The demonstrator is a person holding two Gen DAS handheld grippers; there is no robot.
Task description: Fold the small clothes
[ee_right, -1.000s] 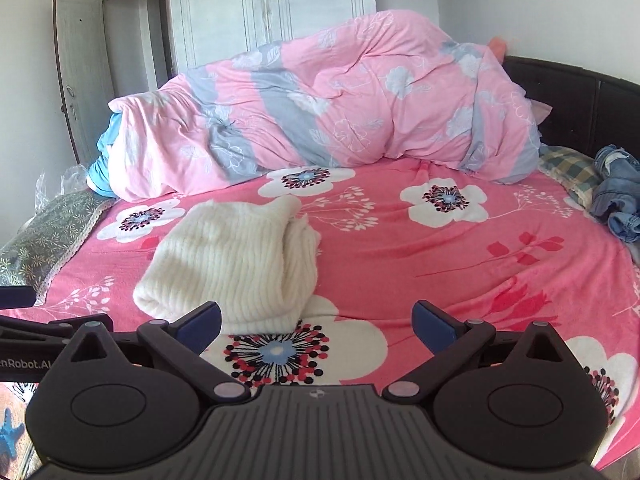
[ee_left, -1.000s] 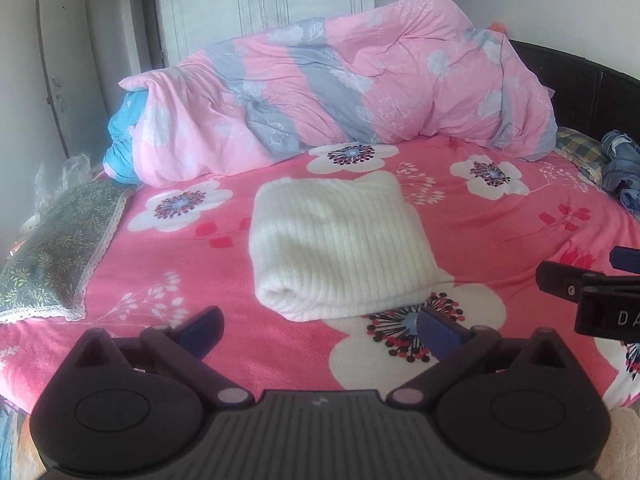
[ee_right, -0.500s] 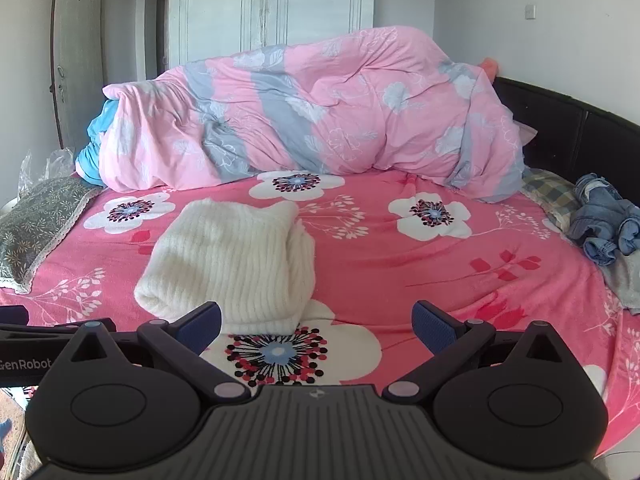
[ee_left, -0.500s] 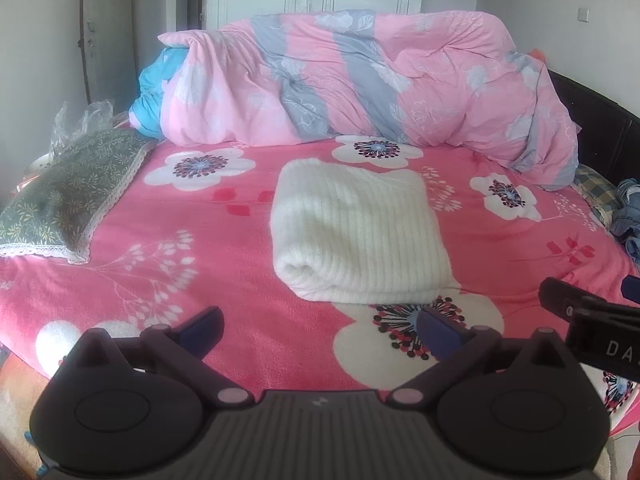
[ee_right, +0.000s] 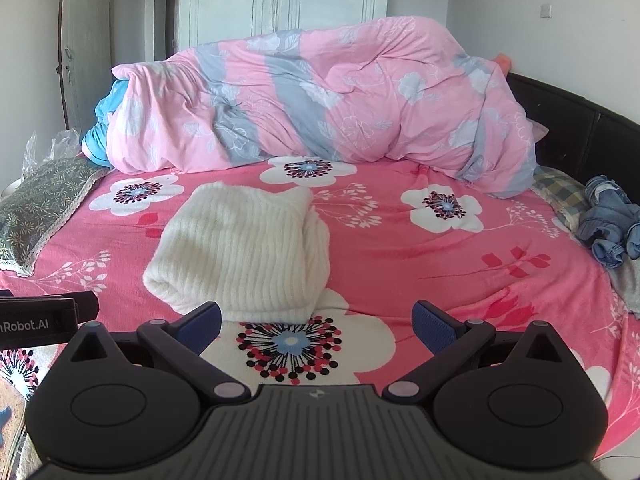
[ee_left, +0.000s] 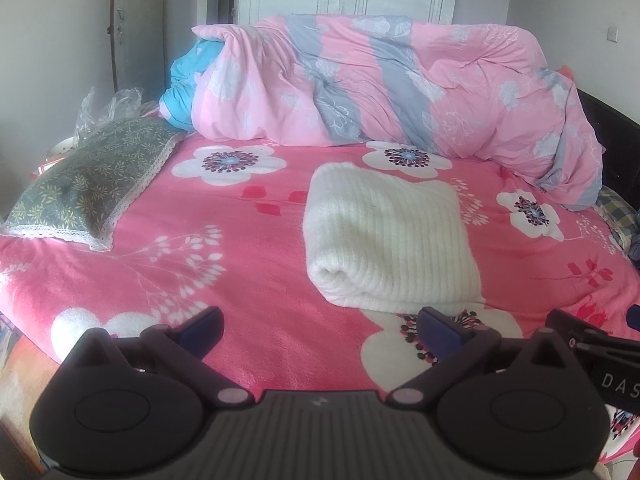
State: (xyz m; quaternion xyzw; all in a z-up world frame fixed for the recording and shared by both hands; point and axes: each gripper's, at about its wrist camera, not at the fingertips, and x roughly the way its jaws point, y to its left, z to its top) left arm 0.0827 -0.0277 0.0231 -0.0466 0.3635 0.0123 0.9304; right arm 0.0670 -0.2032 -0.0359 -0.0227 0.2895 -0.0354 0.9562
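While both jaws stand wide apart and empty, the left gripper [ee_left: 320,330] and right gripper [ee_right: 316,320] hover near a folded white sweater [ee_left: 388,240] lying on the bed [ee_left: 248,240].

Both views are bright with soft, even daylight and slightly washed-out colour. Shadows are faint; a soft one lies under the folded white knit [ee_left: 386,236] on the bed [ee_left: 256,264]. Fisheye bending curves the bed's edges, and the picture corners go black. Focus is mildly soft throughout.
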